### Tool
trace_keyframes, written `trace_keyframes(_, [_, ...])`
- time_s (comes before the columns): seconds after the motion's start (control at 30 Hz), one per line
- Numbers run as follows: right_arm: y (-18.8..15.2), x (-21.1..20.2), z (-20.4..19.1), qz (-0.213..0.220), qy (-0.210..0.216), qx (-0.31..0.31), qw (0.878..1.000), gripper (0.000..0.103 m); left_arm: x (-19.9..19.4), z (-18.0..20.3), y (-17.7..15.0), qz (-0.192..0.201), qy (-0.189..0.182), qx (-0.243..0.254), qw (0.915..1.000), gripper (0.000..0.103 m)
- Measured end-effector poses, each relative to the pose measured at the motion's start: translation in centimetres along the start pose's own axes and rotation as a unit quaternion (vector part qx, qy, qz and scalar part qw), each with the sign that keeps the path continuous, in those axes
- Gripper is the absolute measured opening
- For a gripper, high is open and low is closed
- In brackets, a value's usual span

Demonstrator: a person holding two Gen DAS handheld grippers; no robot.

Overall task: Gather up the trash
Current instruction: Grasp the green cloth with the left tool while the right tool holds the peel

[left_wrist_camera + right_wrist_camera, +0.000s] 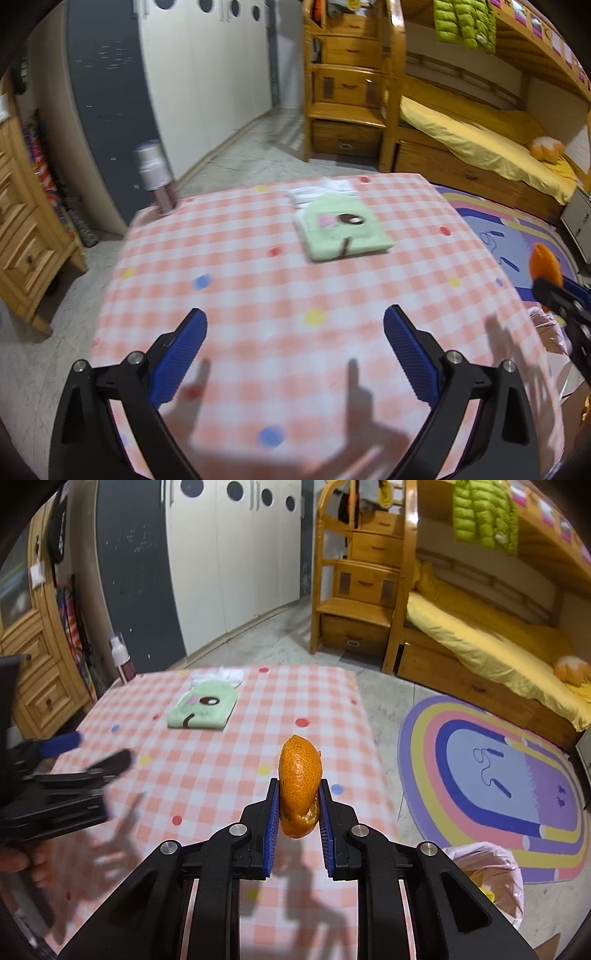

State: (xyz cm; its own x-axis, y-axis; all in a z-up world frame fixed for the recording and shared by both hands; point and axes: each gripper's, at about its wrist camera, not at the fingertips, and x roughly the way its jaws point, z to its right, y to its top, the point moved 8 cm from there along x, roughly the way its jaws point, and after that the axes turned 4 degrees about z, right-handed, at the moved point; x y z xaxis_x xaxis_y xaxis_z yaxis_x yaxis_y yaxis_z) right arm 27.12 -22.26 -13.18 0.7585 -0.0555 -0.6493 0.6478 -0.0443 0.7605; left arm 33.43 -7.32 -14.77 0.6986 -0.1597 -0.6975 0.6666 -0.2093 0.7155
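Note:
A curled piece of orange peel (299, 775) stands upright between the blue pads of my right gripper (298, 783), which is shut on it just above the pink-checked tablecloth (207, 775). The left wrist view shows that same peel (545, 264) and the right gripper (554, 291) at the table's right edge. My left gripper (295, 314) hovers over the near part of the table, open wide and holding nothing. It also shows at the left of the right wrist view, left gripper (88, 753), blurred. A bin lined with a pink bag (491, 864) stands on the floor by the table's near right corner.
A folded green cloth (345, 229) and white tissues (325, 190) lie at the table's far side. A bottle (155, 177) stands at the far left corner. A rainbow rug (491, 775), a wooden bunk bed (480, 642) and a wooden dresser (26, 229) surround the table.

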Motion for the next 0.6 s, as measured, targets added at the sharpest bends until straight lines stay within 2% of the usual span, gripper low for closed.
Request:
trace_keyframes(0.23, [0.8, -0.6, 1.4, 0.014, 0.022, 0.038, 0.999, 0.021, 6.2, 3.5, 3.3, -0.026, 0.004, 0.020, 0.9995, 0.095])
trace_keyframes(0.4, [0.4, -0.4, 1.6, 0.010, 0.035, 0.051, 0.998, 0.021, 9.8, 4.1, 4.2, -0.055, -0.002, 0.035, 0.9979, 0.092])
trace_keyframes(0.47, [0.4, -0.4, 1.8, 0.011, 0.036, 0.054, 0.998, 0.021, 10.4, 3.7, 4.3, -0.061, -0.023, 0.011, 0.9978, 0.083])
trace_keyframes(0.5, [0.4, -0.4, 1.8, 0.011, 0.037, 0.055, 0.998, 0.021, 10.4, 3.5, 4.4, -0.058, -0.020, 0.009, 0.9981, 0.078])
trace_keyframes(0.53, [0.4, -0.4, 1.9, 0.010, 0.036, 0.055, 0.998, 0.021, 10.2, 3.6, 4.3, -0.052, -0.023, 0.017, 0.9982, 0.070])
trace_keyframes(0.6, [0.4, -0.2, 2.1, 0.009, 0.035, 0.056, 0.998, 0.021, 9.6, 3.9, 4.0, -0.040, -0.034, 0.039, 0.9979, 0.060])
